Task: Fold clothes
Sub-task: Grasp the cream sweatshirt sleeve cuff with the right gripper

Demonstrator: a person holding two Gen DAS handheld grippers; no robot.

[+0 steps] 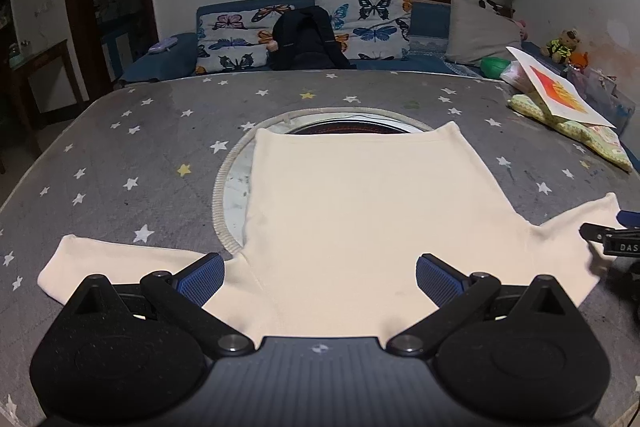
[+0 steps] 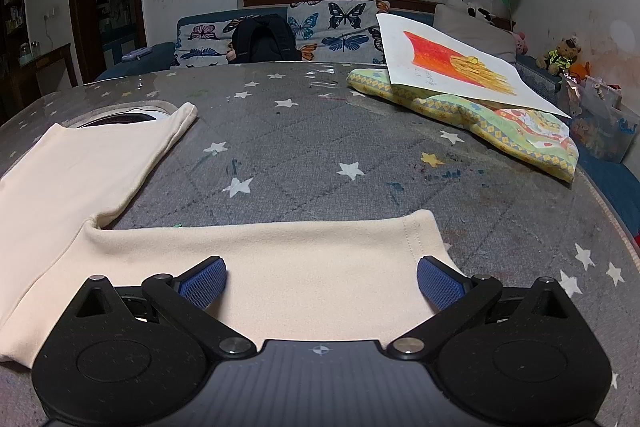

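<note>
A cream short-sleeved shirt (image 1: pixel 340 203) lies flat on the grey star-patterned table, hem at the far side, sleeves spread left and right. My left gripper (image 1: pixel 320 277) is open above the near collar area, holding nothing. My right gripper (image 2: pixel 322 279) is open above the shirt's right sleeve (image 2: pixel 280 255), empty. The right gripper's tip also shows at the right edge of the left wrist view (image 1: pixel 612 241), by the sleeve end. The shirt body shows at the left of the right wrist view (image 2: pixel 80 163).
A round opening with a ribbed rim (image 1: pixel 224 187) sits in the table under the shirt. A patterned cushion (image 2: pixel 500 127) with a drawing sheet (image 2: pixel 460 63) lies at the far right. A sofa with a black backpack (image 1: pixel 308 39) stands behind the table.
</note>
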